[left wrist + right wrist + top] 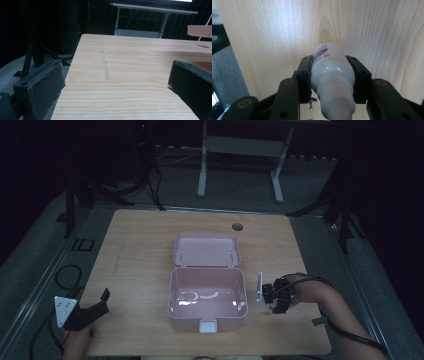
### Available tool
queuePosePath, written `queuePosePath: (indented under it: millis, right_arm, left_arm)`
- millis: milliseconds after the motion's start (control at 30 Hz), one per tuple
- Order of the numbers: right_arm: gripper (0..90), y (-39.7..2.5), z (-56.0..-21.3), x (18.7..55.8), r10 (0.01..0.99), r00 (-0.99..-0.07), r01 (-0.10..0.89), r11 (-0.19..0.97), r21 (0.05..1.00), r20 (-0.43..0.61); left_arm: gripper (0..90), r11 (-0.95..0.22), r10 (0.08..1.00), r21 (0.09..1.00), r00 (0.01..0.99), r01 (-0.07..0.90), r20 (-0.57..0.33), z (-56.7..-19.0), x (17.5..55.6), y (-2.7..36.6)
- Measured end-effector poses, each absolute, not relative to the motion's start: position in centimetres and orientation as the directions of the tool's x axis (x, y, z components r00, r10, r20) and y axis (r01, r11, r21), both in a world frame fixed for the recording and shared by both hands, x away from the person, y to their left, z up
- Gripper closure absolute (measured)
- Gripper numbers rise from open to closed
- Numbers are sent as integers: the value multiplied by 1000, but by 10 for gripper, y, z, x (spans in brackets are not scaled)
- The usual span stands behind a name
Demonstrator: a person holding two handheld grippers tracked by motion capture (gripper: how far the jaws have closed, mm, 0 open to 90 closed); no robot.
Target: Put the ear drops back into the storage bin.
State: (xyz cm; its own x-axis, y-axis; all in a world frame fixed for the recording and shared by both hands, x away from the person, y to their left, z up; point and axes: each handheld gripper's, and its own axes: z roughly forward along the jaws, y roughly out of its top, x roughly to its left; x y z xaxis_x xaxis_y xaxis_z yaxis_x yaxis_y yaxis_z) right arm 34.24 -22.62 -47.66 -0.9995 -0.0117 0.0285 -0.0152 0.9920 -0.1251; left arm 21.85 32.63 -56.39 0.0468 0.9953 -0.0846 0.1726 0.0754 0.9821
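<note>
Starting at the left edge of the high view, the left gripper (95, 307) sits low over the near-left corner of the wooden table (140, 245), with its grey three-cornered plate (64, 310) hanging just off the table's edge. Its fingers (40, 87) are spread wide apart with nothing between them, and the left gripper view looks straight across bare wood between the two black pads, toward a faint scuff mark (105, 65) in the grain.

Moving to the middle, there's a pink box (208, 297) with its lid (206, 250) flipped all the way open and lying back on the table behind it. The inside looks bare apart from a few shiny reflections on the bottom. A white latch (208, 325) sits on the front wall, facing the person. Farther back there's a round cable hole (237, 226) in the tabletop.

Over on the right, the right gripper (272, 295) hovers just beside the box's right wall, held by the person's hand (305, 292). In the right gripper view its fingers (304, 75) are closed snug on a small white bottle (332, 75) with a dark label, squeezing the body from both sides. The bottle's ribbed cap end points back toward the camera and its base points at the table.
</note>
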Motion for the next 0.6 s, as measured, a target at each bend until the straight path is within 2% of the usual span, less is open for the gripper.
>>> queuePosePath:
  millis: [300, 600]
  right_arm:
    - [597, -224, -471, 340, -17, -999, -22, 995, -97, 51]
    - [597, -219, -446, 336, -22, -999, -25, 997, -72, 45]
  left_arm:
    - [4, 75, 995, 982, 46, 173, -85, -564, 219, 326]
    - [4, 75, 995, 982, 48, 172, -84, -564, 218, 326]
